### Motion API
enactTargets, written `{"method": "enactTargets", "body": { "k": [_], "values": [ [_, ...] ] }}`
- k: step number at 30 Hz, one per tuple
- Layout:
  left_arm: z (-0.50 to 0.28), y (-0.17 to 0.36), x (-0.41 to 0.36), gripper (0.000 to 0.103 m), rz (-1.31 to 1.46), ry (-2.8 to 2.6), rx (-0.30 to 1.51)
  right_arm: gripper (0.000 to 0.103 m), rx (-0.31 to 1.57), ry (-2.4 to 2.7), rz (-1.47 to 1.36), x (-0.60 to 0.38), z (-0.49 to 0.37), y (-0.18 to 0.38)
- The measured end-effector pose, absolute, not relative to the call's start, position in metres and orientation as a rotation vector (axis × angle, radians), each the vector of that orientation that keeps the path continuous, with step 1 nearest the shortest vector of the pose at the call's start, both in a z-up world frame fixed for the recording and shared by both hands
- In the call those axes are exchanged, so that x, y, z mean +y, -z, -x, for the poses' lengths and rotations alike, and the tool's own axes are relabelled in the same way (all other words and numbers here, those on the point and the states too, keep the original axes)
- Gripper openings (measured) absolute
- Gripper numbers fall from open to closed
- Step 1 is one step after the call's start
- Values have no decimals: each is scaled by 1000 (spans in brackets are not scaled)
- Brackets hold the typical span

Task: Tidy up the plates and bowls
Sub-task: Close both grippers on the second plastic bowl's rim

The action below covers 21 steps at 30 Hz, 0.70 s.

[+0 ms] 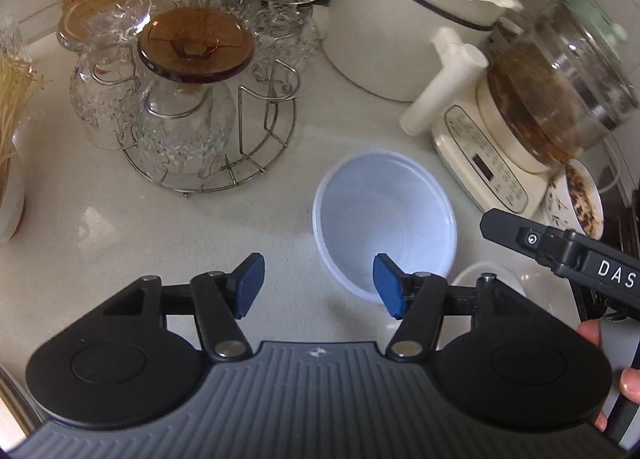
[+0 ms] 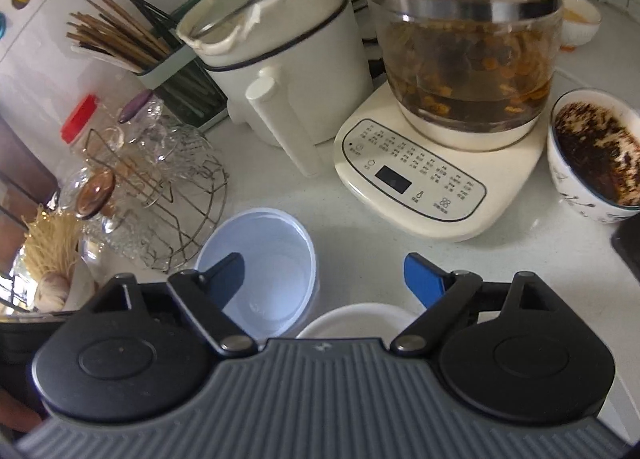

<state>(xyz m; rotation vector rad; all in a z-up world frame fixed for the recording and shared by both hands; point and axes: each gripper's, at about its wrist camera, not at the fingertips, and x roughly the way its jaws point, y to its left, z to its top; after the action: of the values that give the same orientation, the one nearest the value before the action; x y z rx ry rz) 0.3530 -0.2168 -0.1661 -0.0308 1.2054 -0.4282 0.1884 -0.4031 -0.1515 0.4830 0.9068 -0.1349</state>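
Over the white worktop (image 1: 100,227), left gripper (image 1: 318,285) spread, empty; right gripper (image 2: 324,279) spread, empty, "DAS" legible on its arm. Translucent bowl (image 1: 384,215) beside kettle base (image 2: 412,179); white dish (image 2: 352,323) touching it. Chopsticks (image 2: 116,39) only in right view.

My right gripper (image 2: 324,283) body hides most of the white ceramic bowl (image 2: 352,323). The tea-stained floral cup (image 1: 576,199) is half hidden behind its arm; the glass kettle (image 2: 468,39) top is cropped.
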Motion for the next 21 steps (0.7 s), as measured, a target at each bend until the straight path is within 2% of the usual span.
{"method": "enactTargets", "body": {
  "k": [9,11,15,17,18,20,21],
  "values": [
    [-367,186,-222,65,67,427,1232,87,976,87,-527,-408,-209,174],
    [-369,190,-221,64,77,423,1240,76,991,70,-537,-406,-213,178],
    [-373,196,-220,58,79,423,1251,70,1008,50,-540,-404,-220,184],
    [-375,199,-221,51,76,422,1258,55,1020,44,-541,-402,-224,187],
    [-377,201,-221,49,76,422,1262,52,1027,46,-541,-401,-225,188],
    [-379,204,-222,41,76,425,1268,36,1040,49,-537,-400,-228,190],
    [-380,206,-222,39,74,427,1270,33,1045,52,-531,-399,-229,191]
  ]
}}
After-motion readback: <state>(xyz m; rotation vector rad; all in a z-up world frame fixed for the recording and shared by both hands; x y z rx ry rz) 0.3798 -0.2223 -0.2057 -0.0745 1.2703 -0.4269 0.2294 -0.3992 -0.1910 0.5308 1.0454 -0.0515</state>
